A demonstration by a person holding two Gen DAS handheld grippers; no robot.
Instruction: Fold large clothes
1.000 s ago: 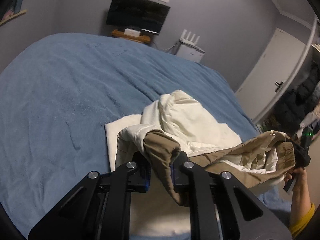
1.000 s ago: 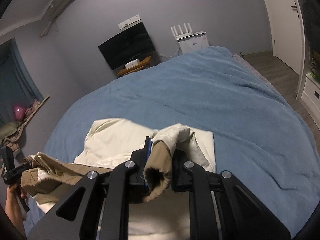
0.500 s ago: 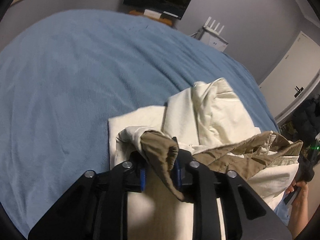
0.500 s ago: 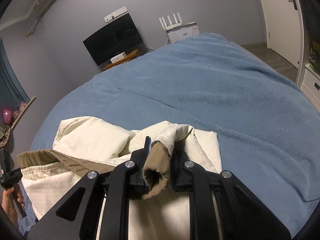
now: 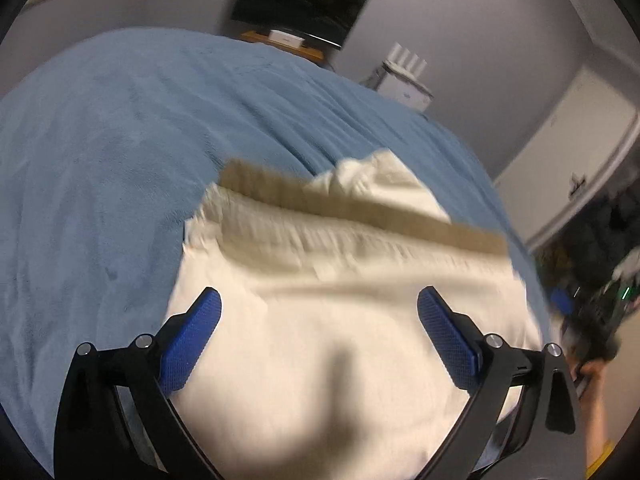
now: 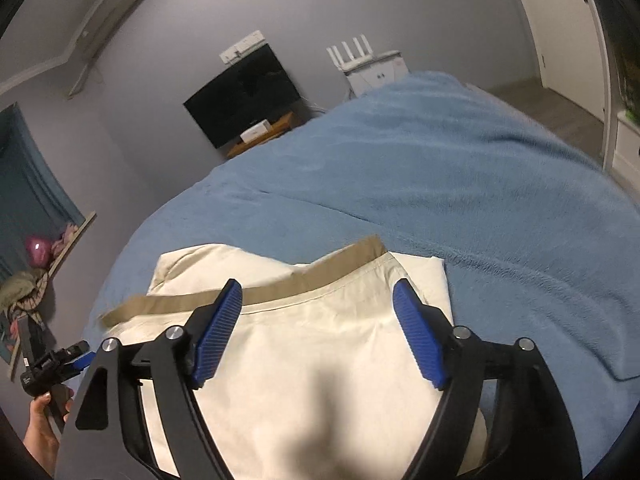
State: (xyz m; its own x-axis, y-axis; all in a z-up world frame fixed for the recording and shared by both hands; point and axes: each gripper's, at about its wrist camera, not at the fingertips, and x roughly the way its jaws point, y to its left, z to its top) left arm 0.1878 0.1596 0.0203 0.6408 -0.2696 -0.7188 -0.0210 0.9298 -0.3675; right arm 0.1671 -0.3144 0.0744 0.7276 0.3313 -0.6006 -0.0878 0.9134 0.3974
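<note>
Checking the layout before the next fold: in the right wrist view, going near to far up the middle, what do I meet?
Right gripper, open → cream garment → its tan band → blue blanket → router on white cabinet.

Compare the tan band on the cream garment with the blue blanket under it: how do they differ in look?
The tan band is a narrow, flat, smooth strip; the blue blanket is broad, fuzzy and wrinkled. The band crosses the cream garment; the blanket lies beneath the garment. Both are plain, unpatterned fabric.
</note>
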